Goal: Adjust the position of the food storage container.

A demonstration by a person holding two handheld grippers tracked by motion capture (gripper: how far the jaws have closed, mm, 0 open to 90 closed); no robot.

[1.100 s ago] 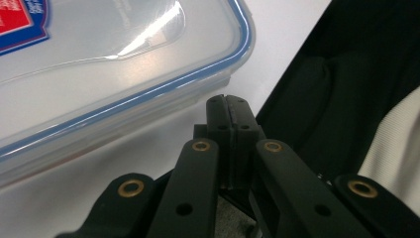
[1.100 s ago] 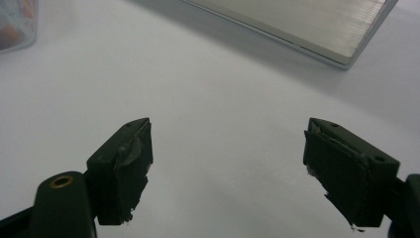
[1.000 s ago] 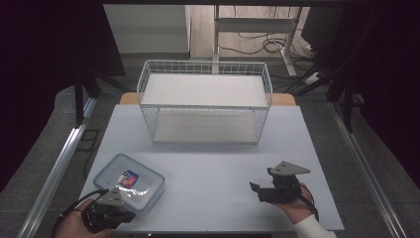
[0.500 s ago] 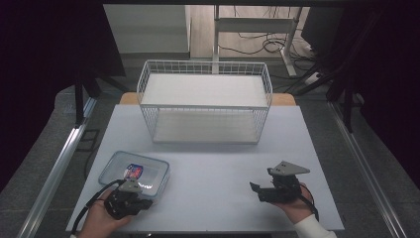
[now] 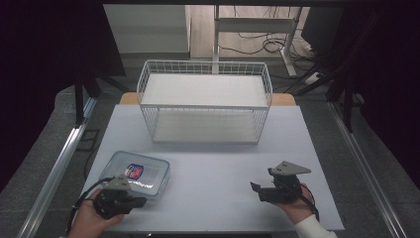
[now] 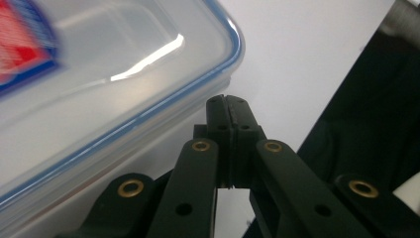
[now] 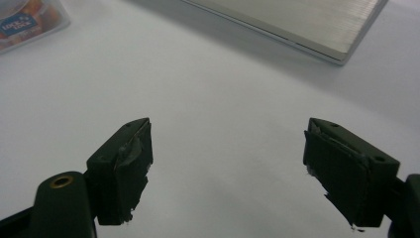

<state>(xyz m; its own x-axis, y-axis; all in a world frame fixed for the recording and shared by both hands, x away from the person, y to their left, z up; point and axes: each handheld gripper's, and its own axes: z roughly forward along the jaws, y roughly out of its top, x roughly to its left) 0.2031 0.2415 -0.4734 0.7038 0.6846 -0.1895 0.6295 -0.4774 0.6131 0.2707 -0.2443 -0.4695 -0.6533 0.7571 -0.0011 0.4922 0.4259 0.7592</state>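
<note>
High view: left gripper point(image 5: 140, 201) pressed together beside container point(image 5: 136, 173) edge, right gripper point(image 5: 256, 190) spread over bare table point(image 5: 213, 173).

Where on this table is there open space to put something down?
The wide bare stretch of table between the plastic container and the right tool, in front of the wire basket, is free. The front-left corner is crowded: container and left tool sit close together.

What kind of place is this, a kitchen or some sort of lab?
Probably a lab or recording workspace, not a kitchen. A bare white table holds just a wire basket and a clear plastic container, dark curtains hang on both sides, and cables trail across the floor behind.
</note>
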